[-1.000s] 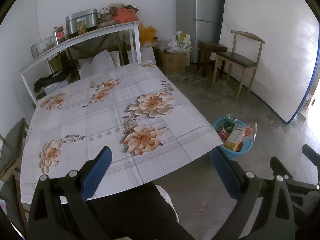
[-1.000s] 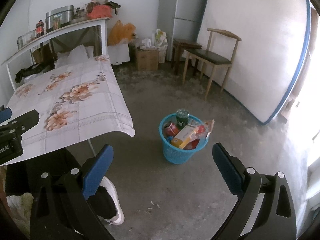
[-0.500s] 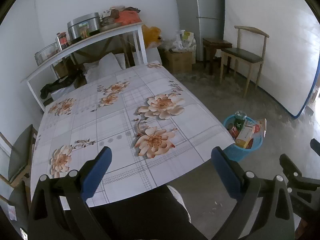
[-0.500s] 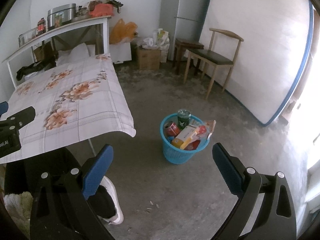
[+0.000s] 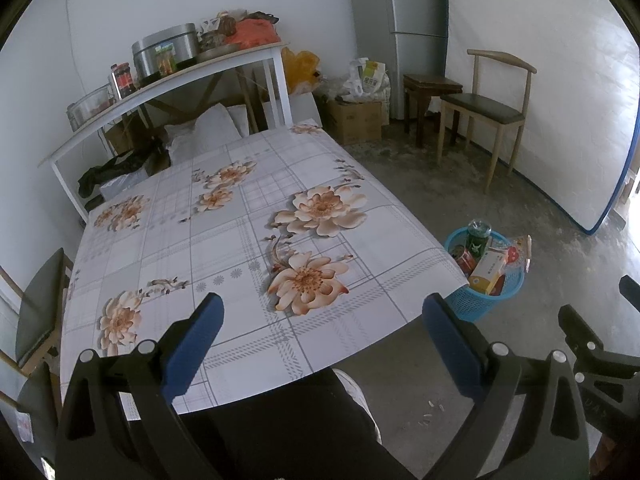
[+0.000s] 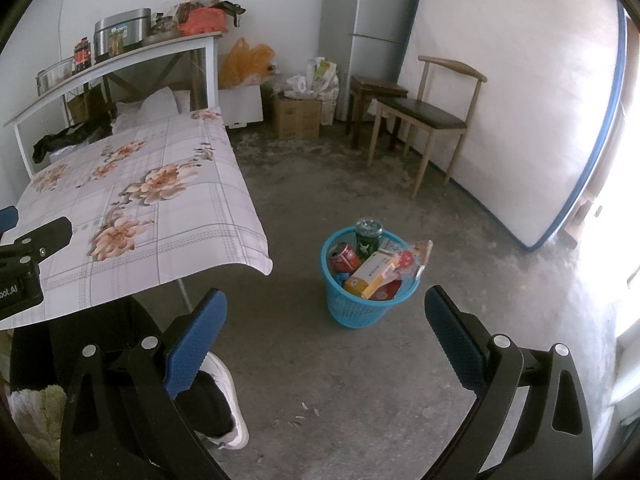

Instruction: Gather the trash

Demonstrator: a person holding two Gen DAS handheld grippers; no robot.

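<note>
My left gripper hangs with its blue pads spread wide and nothing between them, above the near edge of the flowered tablecloth, whose surface shows no litter that I can make out; my right gripper, likewise released and carrying nothing, looks down at the bare concrete floor beside the table. The collecting looks, in my judgement, nearly or wholly finished: the trash sits in the blue plastic basket on the floor just off the table's right corner, well apart from both of my claws. Read from its left side to its right, the basket holds a red drink can against the near-left wall, a green can standing upright at the back rim, a yellow-and-white carton lying slanted across the middle, something red beneath it that I cannot identify, and a clear printed wrapper poking up over the right rim. The load rises above the rim. What may be left, by my reading, are a few pale scraps on the concrete near my white shoe, too small to name
</note>
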